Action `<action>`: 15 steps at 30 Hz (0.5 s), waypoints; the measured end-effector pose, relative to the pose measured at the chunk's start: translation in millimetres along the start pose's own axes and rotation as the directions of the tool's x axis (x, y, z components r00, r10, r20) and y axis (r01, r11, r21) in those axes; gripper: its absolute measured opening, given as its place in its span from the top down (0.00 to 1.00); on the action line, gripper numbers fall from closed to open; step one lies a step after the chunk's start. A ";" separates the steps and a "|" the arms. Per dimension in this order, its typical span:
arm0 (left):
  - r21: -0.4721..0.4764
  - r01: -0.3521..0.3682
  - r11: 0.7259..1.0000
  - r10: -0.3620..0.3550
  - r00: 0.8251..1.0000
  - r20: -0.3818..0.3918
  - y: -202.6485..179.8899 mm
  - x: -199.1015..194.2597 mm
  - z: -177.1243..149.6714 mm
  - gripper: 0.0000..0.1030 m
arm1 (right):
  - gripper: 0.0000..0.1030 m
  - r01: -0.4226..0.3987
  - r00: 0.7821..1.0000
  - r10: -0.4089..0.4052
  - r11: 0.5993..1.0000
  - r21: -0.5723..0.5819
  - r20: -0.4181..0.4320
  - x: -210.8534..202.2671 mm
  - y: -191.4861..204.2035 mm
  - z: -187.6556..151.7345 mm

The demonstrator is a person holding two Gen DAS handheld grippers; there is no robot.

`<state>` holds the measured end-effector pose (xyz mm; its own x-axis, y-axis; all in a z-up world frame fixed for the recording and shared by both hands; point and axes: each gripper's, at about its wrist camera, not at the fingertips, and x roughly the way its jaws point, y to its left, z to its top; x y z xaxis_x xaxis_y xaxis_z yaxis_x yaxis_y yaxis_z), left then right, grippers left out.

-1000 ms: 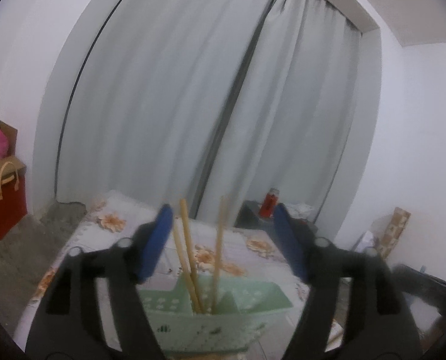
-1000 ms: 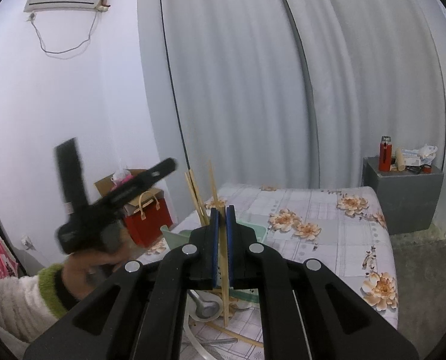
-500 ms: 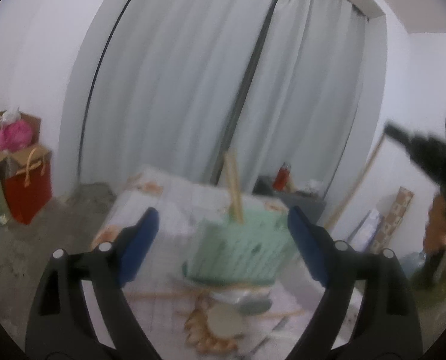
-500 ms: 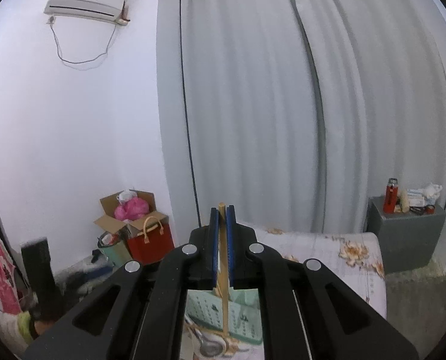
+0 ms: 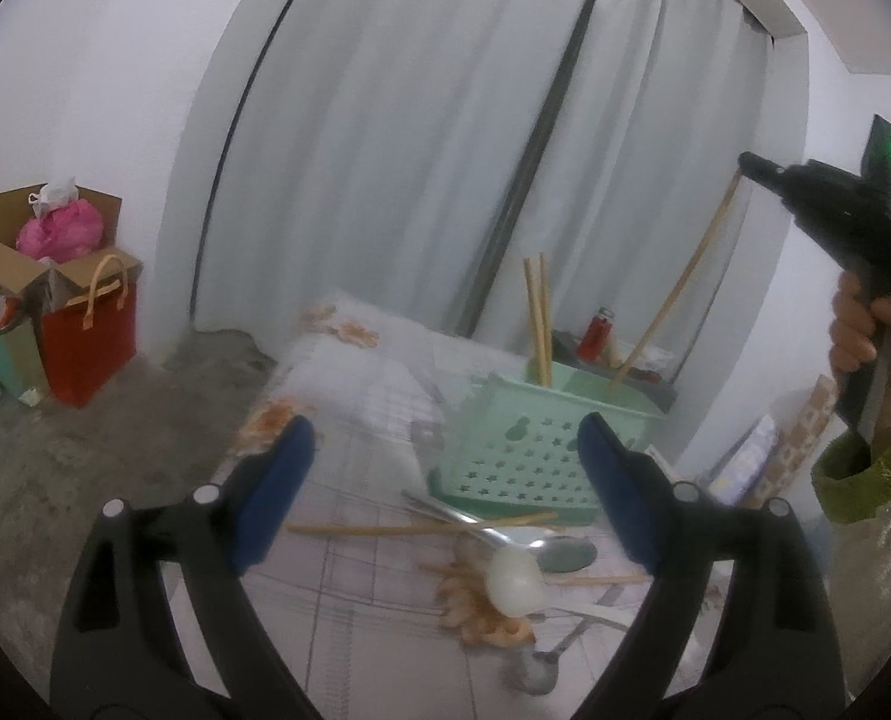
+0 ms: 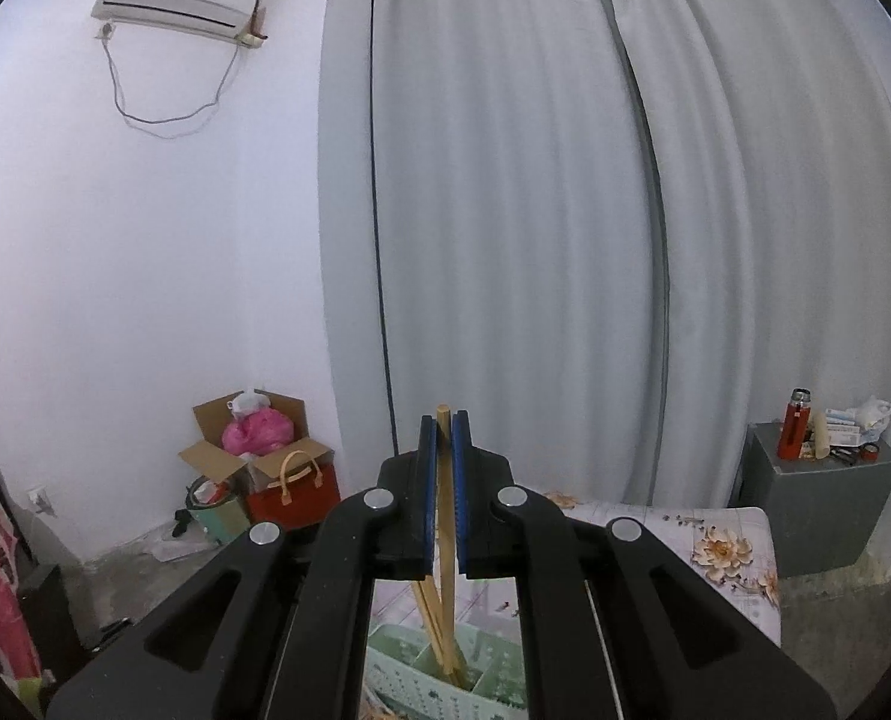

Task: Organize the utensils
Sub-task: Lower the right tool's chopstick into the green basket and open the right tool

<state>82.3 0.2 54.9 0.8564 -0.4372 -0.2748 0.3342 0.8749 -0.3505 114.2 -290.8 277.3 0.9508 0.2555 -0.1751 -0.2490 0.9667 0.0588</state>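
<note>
Green perforated utensil basket (image 5: 529, 450): lower centre-right of the left wrist view, on a table with a floral cloth (image 5: 349, 396); bottom centre in the right wrist view (image 6: 445, 678), mostly hidden behind the gripper body.

Two wooden chopsticks (image 5: 538, 318): upright in a rear compartment of the basket, side by side.

Single chopstick (image 5: 679, 288): slanted, top end pinched in the right gripper (image 5: 748, 165) at upper right of the left wrist view, lower end down inside the basket rim. In the right wrist view, same chopstick (image 6: 443, 480) clamped between the blue pads, running down toward the basket; right gripper (image 6: 443, 420) closed on it. Hand (image 5: 865, 324) with a green cuff on the gripper handle, right edge of frame.

Loose items in front of the basket, lower centre of the left wrist view: chopstick (image 5: 421, 527) lying flat across the cloth; metal spoon (image 5: 475, 525) overlapping it; white ladle-type spoon (image 5: 514, 582); further utensils below, blurred.

Left gripper (image 5: 445, 474): jaws just opened wider, now spread far apart, nothing between the pads, framing the basket and loose utensils.

Surroundings: grey curtains (image 6: 565, 240) behind; red paper bag (image 5: 88, 342) and cardboard box (image 5: 43, 240) at left; air conditioner (image 6: 175, 9) at upper left of the right wrist view; grey cabinet (image 6: 817, 510) with red bottle (image 6: 793, 423) at right.
</note>
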 end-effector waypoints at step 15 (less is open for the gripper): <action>0.064 -0.061 0.996 0.062 0.998 -0.020 7.6 -1.2 -17.9 0.17 | 0.94 0.124 0.954 -0.054 0.967 0.223 -0.294 72.6 -60.1 -98.5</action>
<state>76.7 3.6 36.5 0.8675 -0.3858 -0.3140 0.3058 0.9115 -0.2751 180.1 -329.1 164.3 0.8668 0.1951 -0.4589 -0.0821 0.9635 0.2546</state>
